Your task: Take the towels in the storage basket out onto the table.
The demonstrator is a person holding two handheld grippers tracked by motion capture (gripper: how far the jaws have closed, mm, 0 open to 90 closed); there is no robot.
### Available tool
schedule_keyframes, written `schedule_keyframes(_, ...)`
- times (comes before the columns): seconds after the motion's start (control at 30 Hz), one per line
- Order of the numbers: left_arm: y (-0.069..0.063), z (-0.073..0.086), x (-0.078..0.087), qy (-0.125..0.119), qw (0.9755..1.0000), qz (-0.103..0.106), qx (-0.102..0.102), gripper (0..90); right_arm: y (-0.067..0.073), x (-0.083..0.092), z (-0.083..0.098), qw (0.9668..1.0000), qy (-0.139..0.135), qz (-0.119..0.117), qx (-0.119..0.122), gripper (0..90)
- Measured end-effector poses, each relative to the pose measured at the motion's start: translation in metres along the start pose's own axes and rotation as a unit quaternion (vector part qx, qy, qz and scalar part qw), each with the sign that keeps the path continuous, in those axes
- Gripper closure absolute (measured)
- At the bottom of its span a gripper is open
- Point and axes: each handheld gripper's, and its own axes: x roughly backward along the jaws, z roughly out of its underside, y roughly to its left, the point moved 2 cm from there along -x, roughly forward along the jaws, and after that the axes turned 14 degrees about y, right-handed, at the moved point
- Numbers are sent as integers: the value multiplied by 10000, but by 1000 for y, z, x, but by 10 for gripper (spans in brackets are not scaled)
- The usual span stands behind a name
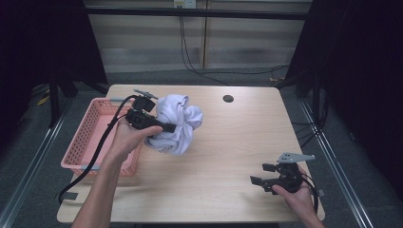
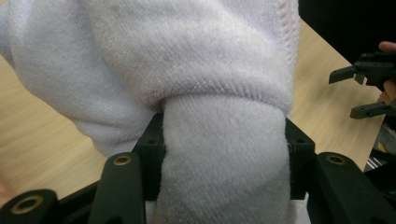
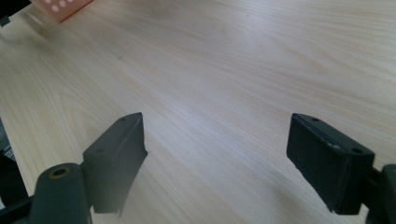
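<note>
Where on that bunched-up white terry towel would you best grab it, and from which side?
On a thick rolled fold at the edge of the bunched white terry towel, coming from the pink plastic basket's side, as the left gripper does: the fold fills the jaws and looks firm.

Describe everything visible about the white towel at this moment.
The white towel is soft, looped terry cloth, bunched into a loose, crumpled bundle with a stitched hem visible. It sits near the left of the wooden table, beside the pink basket. The left tool is shut on a thick fold, both pads pressing into it.
</note>
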Motion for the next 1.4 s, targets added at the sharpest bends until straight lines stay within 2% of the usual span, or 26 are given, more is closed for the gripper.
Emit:
schedule_keyframes(0.07,-6,-2,-8,12,9999,119,-33,480,0,0,0,10000,0,-19,7,195)
schedule_keyframes(0.17,-15,-6,-24,90,9997,158,-131,478,1,-1,0,10000,-6,-22,22,195)
schedule_keyframes(0.23,-19,-8,-37,164,9992,292,-233,477,1,-1,0,10000,20,-28,9,193)
schedule_keyframes(0.3,-23,-9,-51,172,9988,415,-182,476,1,-1,0,10000,31,-30,17,192)
schedule_keyframes(0.37,-25,-7,-65,326,9981,448,-276,476,1,-2,0,10000,38,-46,12,192)
schedule_keyframes(0.4,-27,-5,-74,361,9979,485,-241,475,1,-2,0,10000,49,-56,4,192)
schedule_keyframes(0.43,-28,-4,-81,457,9973,483,-316,474,1,-2,0,10000,59,-57,3,192)
schedule_keyframes(0.5,-29,0,-95,509,9966,602,-230,472,1,-3,0,10000,54,-54,15,189)
schedule_keyframes(0.7,-31,14,-137,796,9937,747,-260,453,2,-4,0,9999,63,-65,43,189)
schedule_keyframes(0.73,-30,17,-144,742,9933,824,-312,449,2,-4,0,10000,61,-58,49,190)
schedule_keyframes(0.77,-32,18,-147,601,9946,822,-191,441,2,-4,0,9999,61,-53,59,197)
schedule_keyframes(0.8,-31,20,-148,569,9945,827,-285,435,3,-4,0,10000,60,-53,48,202)
schedule_keyframes(0.83,-32,22,-148,477,9952,840,-178,430,3,-4,0,10000,58,-58,51,202)
schedule_keyframes(0.9,-31,24,-148,474,9942,883,-391,400,3,-5,-1,9999,65,-70,72,201)
schedule_keyframes(1.0,-33,24,-149,396,9947,824,-465,313,4,-6,-1,9999,101,-63,95,201)
schedule_keyframes(1.07,-32,24,-148,349,9936,917,-560,235,5,-6,-1,9999,111,-58,105,201)
schedule_keyframes(1.13,-32,24,-146,357,9938,911,-536,181,6,-6,-1,9999,114,-74,97,201)
schedule_keyframes(1.17,-31,24,-143,368,9946,818,-527,160,5,-6,-1,9999,113,-73,97,201)
schedule_keyframes(1.2,-31,24,-141,321,9955,749,-480,156,5,-6,-1,9999,107,-73,98,200)
schedule_keyframes(1.23,-30,23,-138,321,9953,749,-515,156,5,-6,-1,9999,112,-73,103,198)
schedule_keyframes(1.27,-30,23,-133,227,9965,683,-429,156,5,-6,-1,9999,111,-75,104,198)
schedule_keyframes(1.33,-27,25,-124,24,9956,800,-493,157,5,-6,-1,9998,98,-92,121,197)
schedule_keyframes(1.4,-23,28,-115,-68,9964,735,-420,155,7,-6,-1,9998,112,-89,106,197)
